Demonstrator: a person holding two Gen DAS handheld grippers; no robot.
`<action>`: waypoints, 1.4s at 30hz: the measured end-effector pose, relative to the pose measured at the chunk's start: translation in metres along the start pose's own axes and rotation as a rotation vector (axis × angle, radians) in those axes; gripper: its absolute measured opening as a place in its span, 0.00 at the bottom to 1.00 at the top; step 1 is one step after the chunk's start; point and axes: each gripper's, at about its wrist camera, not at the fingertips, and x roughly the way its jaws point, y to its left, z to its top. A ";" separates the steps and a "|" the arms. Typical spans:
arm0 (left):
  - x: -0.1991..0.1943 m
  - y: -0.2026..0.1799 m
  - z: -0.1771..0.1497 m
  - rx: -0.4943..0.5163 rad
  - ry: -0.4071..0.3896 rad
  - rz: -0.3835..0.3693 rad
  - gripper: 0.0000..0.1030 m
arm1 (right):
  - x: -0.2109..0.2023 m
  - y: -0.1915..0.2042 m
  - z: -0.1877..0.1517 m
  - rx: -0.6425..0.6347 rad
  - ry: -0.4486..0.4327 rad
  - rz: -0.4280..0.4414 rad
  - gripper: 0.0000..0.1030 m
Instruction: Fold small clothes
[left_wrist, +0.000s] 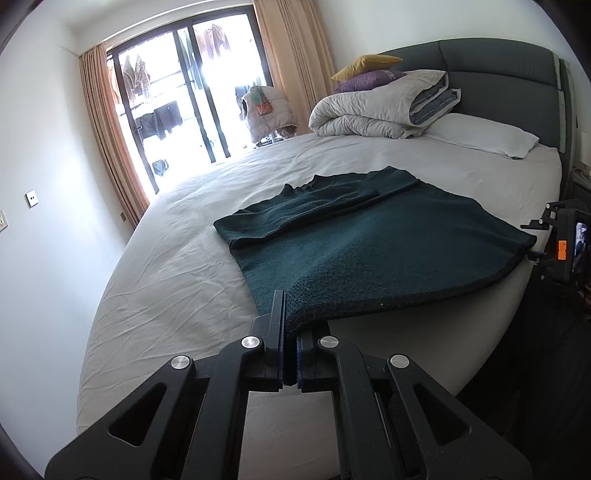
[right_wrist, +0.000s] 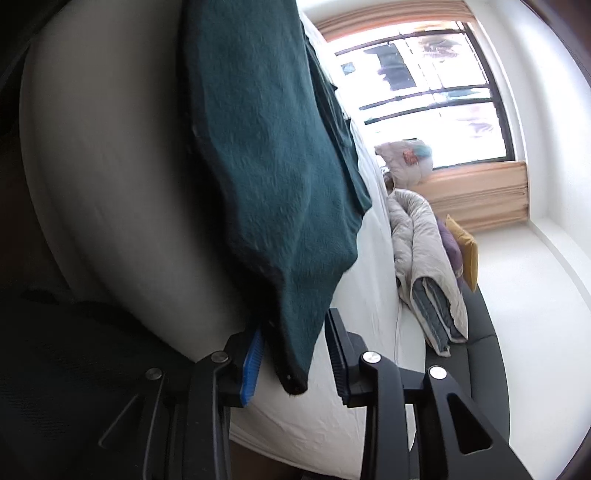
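Left gripper (left_wrist: 290, 328) of mine was clamped on the near hem corner of the dark green sweater (left_wrist: 369, 251), with its jaws pressed together on the knit. My right gripper (right_wrist: 295, 354) had its jaws apart, and the other hem corner hung between them; I could not see the pads (right_wrist: 251, 354) pressing on the cloth there. The sweater lay on the bed (left_wrist: 166, 295) near its front edge, with the hem over that edge, the collar toward the far side and one sleeve folded across the chest. I judged that the step in hand was to take both hem corners for the bottom fold. The next move called for a firm grip on the right corner, then for lifting both corners evenly and carrying them toward the collar.
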 end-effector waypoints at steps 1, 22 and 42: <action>0.001 0.000 -0.001 0.000 0.004 -0.001 0.03 | 0.002 0.003 -0.002 -0.005 0.001 0.006 0.28; 0.015 -0.029 -0.049 0.321 0.036 0.043 0.03 | 0.001 -0.090 0.013 0.266 -0.065 -0.012 0.04; 0.105 0.060 0.069 0.109 0.025 0.023 0.03 | 0.096 -0.211 0.093 0.359 -0.130 0.028 0.04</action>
